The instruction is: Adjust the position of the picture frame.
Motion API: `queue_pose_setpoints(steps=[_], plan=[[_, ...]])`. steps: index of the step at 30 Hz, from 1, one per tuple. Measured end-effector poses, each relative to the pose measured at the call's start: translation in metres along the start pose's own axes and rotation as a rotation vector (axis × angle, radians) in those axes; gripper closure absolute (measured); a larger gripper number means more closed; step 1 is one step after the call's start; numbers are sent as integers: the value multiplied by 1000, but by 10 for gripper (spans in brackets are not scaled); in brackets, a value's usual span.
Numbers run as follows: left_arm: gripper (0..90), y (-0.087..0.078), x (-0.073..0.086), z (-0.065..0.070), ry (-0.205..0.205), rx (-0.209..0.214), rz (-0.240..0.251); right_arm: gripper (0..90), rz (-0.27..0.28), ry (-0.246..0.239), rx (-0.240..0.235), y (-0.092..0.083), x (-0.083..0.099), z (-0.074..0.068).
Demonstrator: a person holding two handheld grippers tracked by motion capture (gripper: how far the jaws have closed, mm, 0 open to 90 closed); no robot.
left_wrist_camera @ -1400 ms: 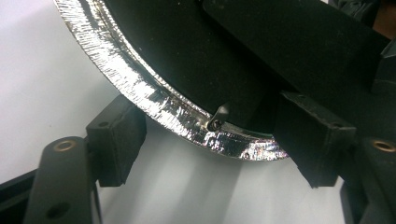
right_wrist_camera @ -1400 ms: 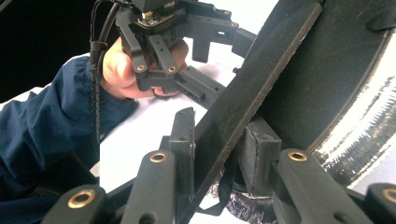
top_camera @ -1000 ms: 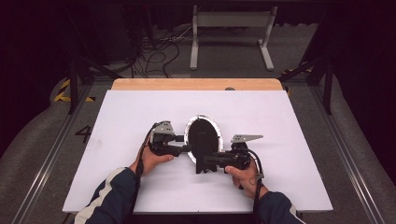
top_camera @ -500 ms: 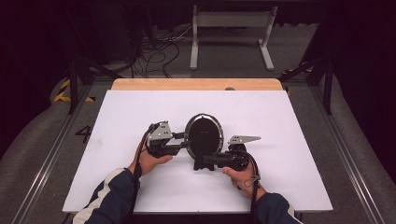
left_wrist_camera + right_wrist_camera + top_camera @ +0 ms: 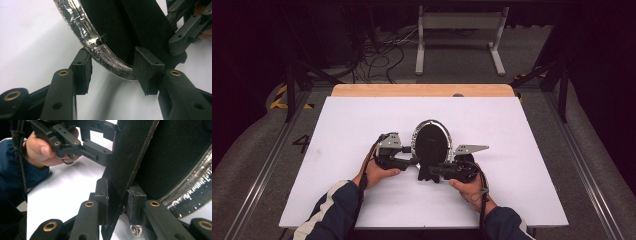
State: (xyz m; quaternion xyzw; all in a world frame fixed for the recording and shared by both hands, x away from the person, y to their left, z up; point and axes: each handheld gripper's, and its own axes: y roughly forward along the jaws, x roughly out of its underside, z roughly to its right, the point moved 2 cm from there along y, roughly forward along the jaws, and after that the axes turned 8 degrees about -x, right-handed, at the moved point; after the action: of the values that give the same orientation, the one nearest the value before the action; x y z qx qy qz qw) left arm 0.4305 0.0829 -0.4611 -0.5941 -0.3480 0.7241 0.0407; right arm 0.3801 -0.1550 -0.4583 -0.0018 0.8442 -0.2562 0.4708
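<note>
While the person's left hand (image 5: 377,172) rests on the white tabletop (image 5: 337,130) near the middle of its front half, the left gripper (image 5: 408,161) reaches from the left toward an oval mirror (image 5: 432,141) with a glittery silver rim. In the left gripper view the mirror's black back and its silver rim (image 5: 100,53) sit between the two black jaws. One pad touches the rim's outer edge, and the other lies against the black back beside the stand. Whether they press is hard to tell; these jaws have just been opening, so the gripper reads as open around the rim rather than clamped.

The mirror stands tilted at the centre of the tabletop, roughly midway between the left and right edges and somewhat nearer the front edge than the wooden strip (image 5: 422,90) along the back edge. Its black stand leg (image 5: 127,170) runs down from the back.

To the right, the right gripper (image 5: 432,172), held in the right hand (image 5: 469,182), comes in low at the mirror's foot. In the right gripper view its pads (image 5: 102,195) are closed on the flat black stand leg from both sides, touching it. These jaws have just been closing.
</note>
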Motion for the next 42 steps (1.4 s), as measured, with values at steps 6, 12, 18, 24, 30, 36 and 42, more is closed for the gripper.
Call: queue_pose_setpoints(steps=[6, 12, 18, 24, 30, 36, 42], plan=[[347, 2, 3, -7, -62, -22, 1, 747, -8, -69, -3, 2, -2, -5], [471, 0, 1, -5, -14, -35, 4, 747, 12, -67, -23, 4, -4, -5], [567, -7, -2, -6, -12, -46, 69, 755, 8, -66, -10, 2, -3, -2], [714, -18, -10, 4, 69, -129, 149, 781, 20, 7, 23, 4, -1, 11], [768, -23, -5, 4, 157, -207, 111, 778, 11, -12, 42, 5, -3, 7], [711, -15, -3, 2, 122, -161, 114, 828, 1, -24, 33, 5, -2, 7], [559, -8, -2, -4, 63, -118, 98, 828, 0, -38, 47, 5, -2, 7]])
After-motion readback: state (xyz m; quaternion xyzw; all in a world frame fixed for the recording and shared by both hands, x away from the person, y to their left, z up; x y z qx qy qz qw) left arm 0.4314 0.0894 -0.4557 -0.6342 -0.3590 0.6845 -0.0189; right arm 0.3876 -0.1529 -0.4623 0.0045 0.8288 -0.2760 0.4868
